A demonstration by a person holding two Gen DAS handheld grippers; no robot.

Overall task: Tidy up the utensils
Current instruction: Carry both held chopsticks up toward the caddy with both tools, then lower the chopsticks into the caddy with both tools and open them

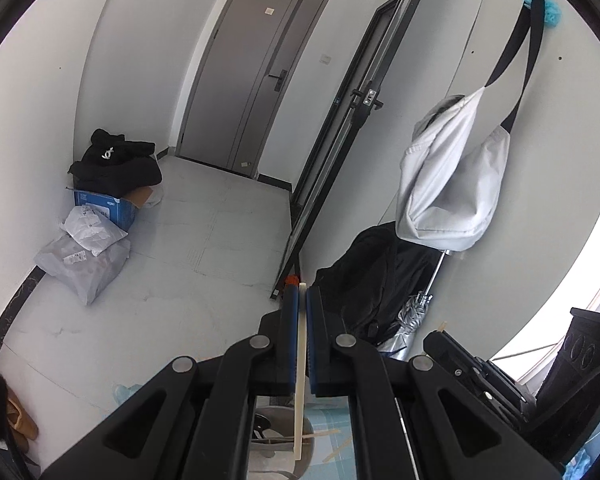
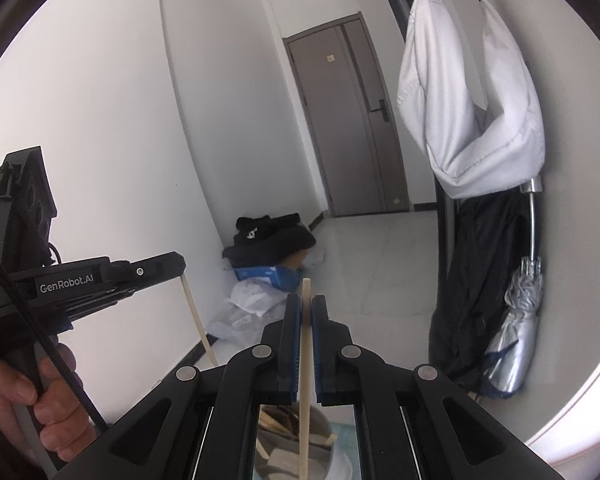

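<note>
My left gripper is shut on a cream chopstick that runs down between its blue pads toward a grey round holder with several wooden utensils below. My right gripper is shut on another cream chopstick, whose tip sticks up past the fingertips and whose lower end hangs over a grey holder with wooden utensils. In the right wrist view the left gripper's body shows at the left, held by a hand, with its chopstick hanging below it. The right gripper's body shows at the lower right of the left wrist view.
Both cameras look across a pale tiled floor toward a grey door. Black clothes on a blue box and plastic parcels lie by the left wall. A white bag hangs on the right wall above a black bag and folded silver umbrella.
</note>
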